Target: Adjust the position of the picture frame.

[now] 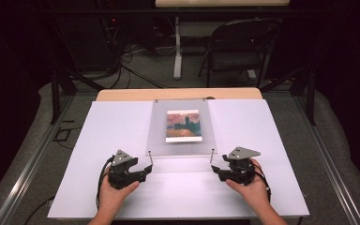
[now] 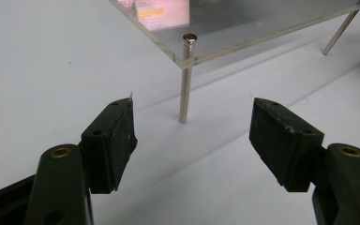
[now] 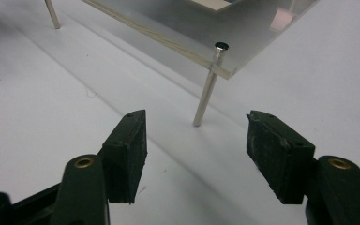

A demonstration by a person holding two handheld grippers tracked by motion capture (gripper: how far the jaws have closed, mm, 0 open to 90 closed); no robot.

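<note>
Now both tongs are standing spread with nothing between them, the left tongs (image 1: 146,169) and right tongs (image 1: 215,169) each facing a near metal leg (image 2: 185,79) of the clear acrylic stand (image 1: 180,140). That stand is sitting mid-bench (image 1: 112,136), carrying a small painting print (image 1: 183,125).

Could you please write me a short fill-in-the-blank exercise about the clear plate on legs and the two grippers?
1. The clear plate stands on thin metal ____.
2. Under the plate lies a small ____ with orange and blue tones.
3. The left gripper has its jaws ____, with nothing between them.
4. The right gripper faces the plate's near-right corner leg without ____ it.

Missing words: legs; picture; open; touching
</note>
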